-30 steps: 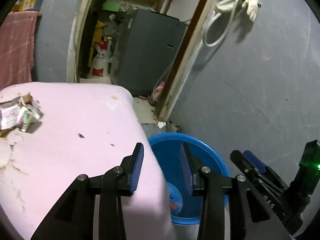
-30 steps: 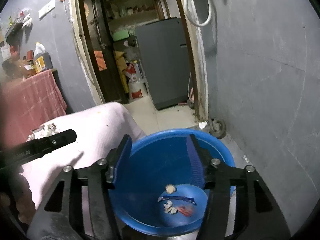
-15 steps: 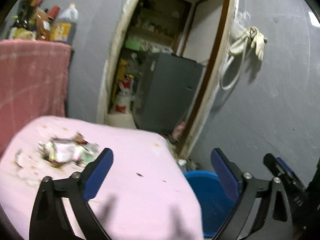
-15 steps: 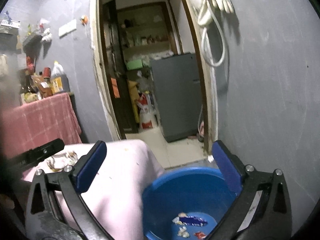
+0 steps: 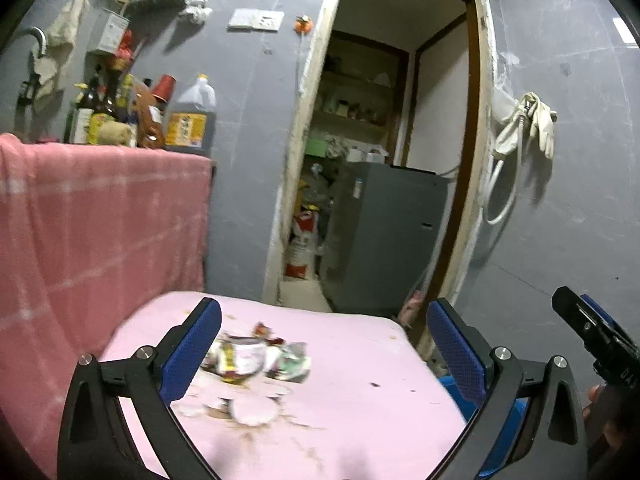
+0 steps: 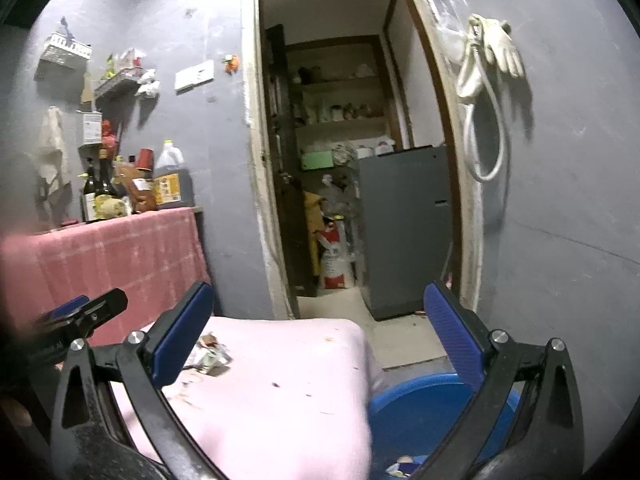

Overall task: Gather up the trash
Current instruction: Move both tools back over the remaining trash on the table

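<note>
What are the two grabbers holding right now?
Nothing. The left gripper and right gripper have just opened wide and are empty. The crumpled wrappers lie loose on the pink table.

Two grippers (image 5: 324,354) (image 6: 318,338), one pink table (image 5: 360,420), one blue basin (image 6: 420,412), one wrapper heap (image 5: 256,358), one grey fridge (image 5: 384,236).
</note>
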`<state>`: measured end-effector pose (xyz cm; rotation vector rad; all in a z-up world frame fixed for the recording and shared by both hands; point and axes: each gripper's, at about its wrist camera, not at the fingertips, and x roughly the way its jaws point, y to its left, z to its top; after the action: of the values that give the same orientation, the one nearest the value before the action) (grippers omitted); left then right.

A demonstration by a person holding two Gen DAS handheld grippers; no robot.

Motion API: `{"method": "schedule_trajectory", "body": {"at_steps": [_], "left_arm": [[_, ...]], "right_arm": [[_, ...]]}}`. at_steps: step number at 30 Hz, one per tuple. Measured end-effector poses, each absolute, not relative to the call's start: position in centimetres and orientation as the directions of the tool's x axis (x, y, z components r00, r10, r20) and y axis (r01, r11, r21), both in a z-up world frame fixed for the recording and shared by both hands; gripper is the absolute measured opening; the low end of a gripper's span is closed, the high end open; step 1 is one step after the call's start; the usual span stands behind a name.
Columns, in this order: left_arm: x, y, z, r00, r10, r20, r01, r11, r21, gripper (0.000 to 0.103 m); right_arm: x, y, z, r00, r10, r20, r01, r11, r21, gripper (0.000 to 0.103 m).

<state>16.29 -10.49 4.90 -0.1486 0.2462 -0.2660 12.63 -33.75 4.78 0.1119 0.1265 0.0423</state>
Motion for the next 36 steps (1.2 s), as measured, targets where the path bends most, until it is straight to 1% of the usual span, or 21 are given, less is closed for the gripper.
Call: {"method": "schedule_trajectory", "body": {"at_steps": [8,21,30,36], "left_arm": [[14.5,-6.1,4.9,0.964,-0.182,-0.192,0.156,0.977,-0.143,0.101],[13.0,-1.3,2.2,0.978,-0.079,-0.194,0.061,0.993,-0.1,0.101],[14.6,-0.4,0.4,0.982,-0.05,-0.183,0.04,0.997,-0.06,0.101],[17.5,0.2,-1.2,0.97,-0.059,-0.236,0.047,0.997,-0.058,0.101]], "right_arm": [[12.9,-29.9,4.8,0.988,0.117,-0.097,-0.106,0.988,0.112,0.103],[14.4,-24.4,3.5,0.97,0.227,-0.092,-0.22,0.973,0.075,0.103],[16.6,-23.0,1.9,0.96,0.253,-0.116,-0.247,0.967,0.067,0.103],[19.1,-22.4,0.3,0.95,0.261,-0.173,-0.256,0.965,0.055,0.103]]}}
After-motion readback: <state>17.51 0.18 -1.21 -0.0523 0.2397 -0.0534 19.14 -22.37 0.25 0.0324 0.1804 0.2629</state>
